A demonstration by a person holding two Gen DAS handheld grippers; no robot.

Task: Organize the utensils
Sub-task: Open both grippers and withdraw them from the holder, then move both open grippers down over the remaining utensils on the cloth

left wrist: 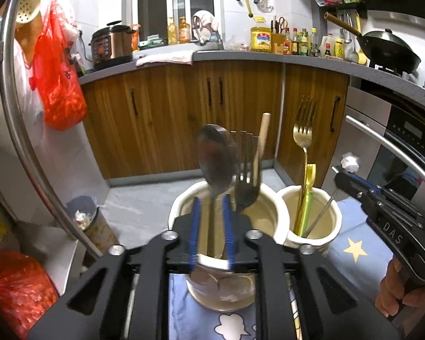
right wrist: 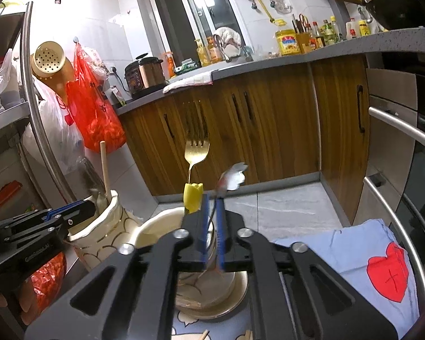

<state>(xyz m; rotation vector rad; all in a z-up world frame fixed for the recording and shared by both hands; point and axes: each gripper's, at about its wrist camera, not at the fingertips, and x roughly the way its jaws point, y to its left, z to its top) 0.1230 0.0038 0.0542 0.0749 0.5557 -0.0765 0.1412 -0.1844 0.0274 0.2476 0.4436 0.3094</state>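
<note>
Two cream ceramic holders stand on a blue cloth. In the left wrist view my left gripper (left wrist: 211,198) sits over the left holder (left wrist: 181,198), its blue pads either side of a steel spoon (left wrist: 216,158) with a small gap; a dark fork (left wrist: 248,181) and a wooden stick (left wrist: 262,138) stand beside it. The right holder (left wrist: 337,215) holds a gold fork (left wrist: 303,133) with a yellow handle. In the right wrist view my right gripper (right wrist: 211,198) is shut on the thin stem of a small steel utensil (right wrist: 233,176) above the right holder (right wrist: 155,223).
Wooden cabinets (left wrist: 184,113) and a grey counter (left wrist: 240,55) with bottles and a rice cooker (left wrist: 112,44) lie ahead. An oven (left wrist: 408,141) is on the right, a fridge handle (left wrist: 22,130) and red bags (left wrist: 59,85) on the left. A bin (left wrist: 90,221) stands on the floor.
</note>
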